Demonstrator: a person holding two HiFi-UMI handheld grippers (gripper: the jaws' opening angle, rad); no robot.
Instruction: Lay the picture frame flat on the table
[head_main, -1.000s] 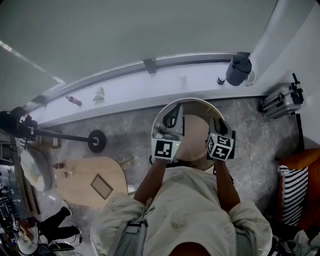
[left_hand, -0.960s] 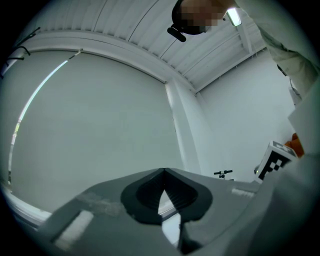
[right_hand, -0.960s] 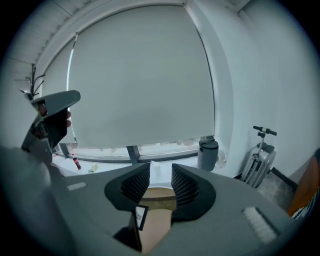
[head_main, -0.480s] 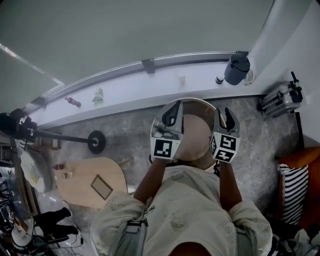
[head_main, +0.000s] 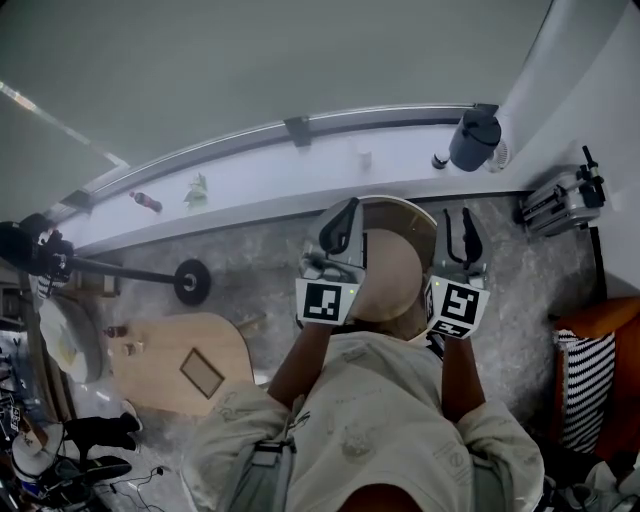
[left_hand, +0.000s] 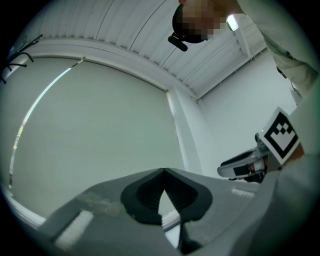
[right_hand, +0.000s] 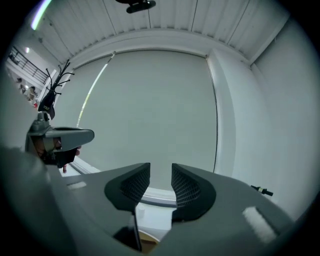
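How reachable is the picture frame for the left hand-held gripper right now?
Probably not: the left hand-held gripper is held over the round table, while the picture frame sits apart on a wooden table.

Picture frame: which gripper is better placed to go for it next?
Probably left: the frame sits on the wooden table nearer the left gripper, though its jaws are shut; the right gripper is open.

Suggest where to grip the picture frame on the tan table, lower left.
Likely one long border of the picture frame, jaws straddling it from above: the thin dark rim is its only graspable edge. Leaning or flat, I cannot tell.
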